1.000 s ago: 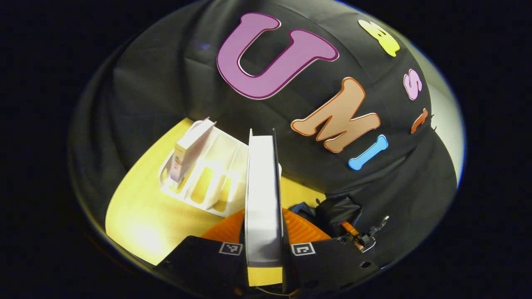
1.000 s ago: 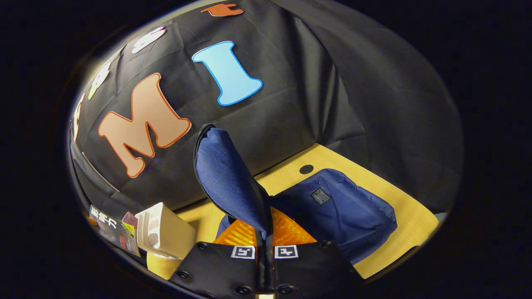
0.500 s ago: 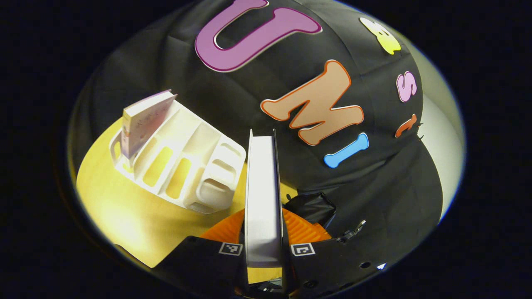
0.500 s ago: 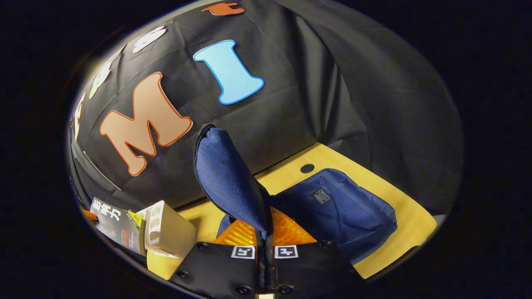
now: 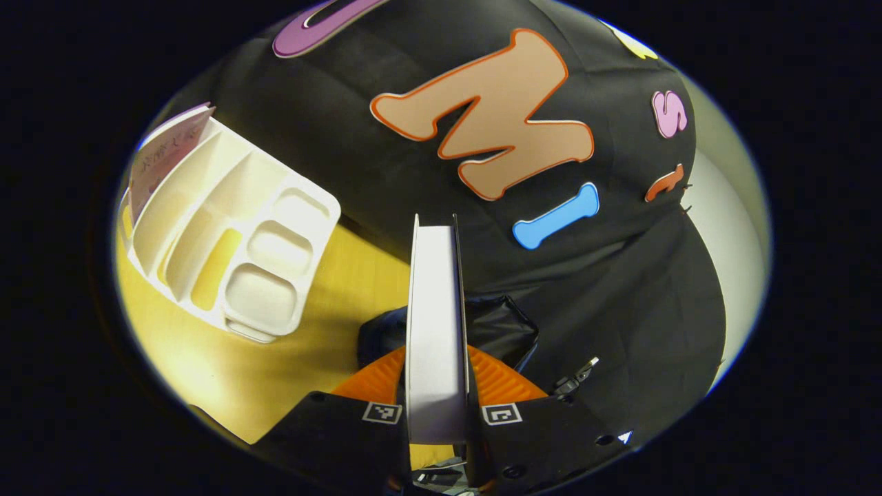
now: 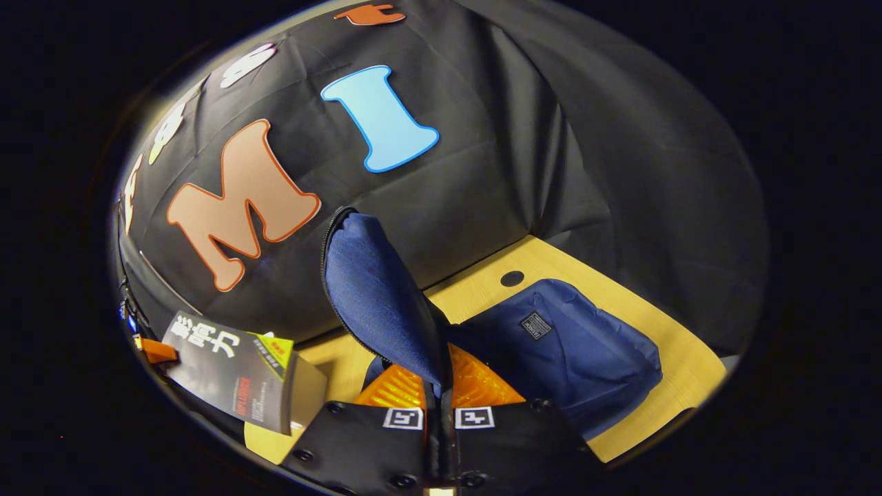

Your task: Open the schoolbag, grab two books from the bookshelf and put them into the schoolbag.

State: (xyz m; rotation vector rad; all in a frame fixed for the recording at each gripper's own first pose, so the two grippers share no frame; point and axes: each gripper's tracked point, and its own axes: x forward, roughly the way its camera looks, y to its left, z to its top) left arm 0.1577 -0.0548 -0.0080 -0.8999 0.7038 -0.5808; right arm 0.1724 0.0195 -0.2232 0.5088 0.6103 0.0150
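While my right tool [image 6: 439, 413] stays clamped on the schoolbag flap [image 6: 375, 289], my left tool [image 5: 436, 413], gripping the book [image 5: 434, 331], has swung from the bookshelf [image 5: 227, 248] toward the bag.

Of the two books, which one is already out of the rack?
The dark-covered book, clamped in the left claw. The other, pale book stands in the white rack's end slot.
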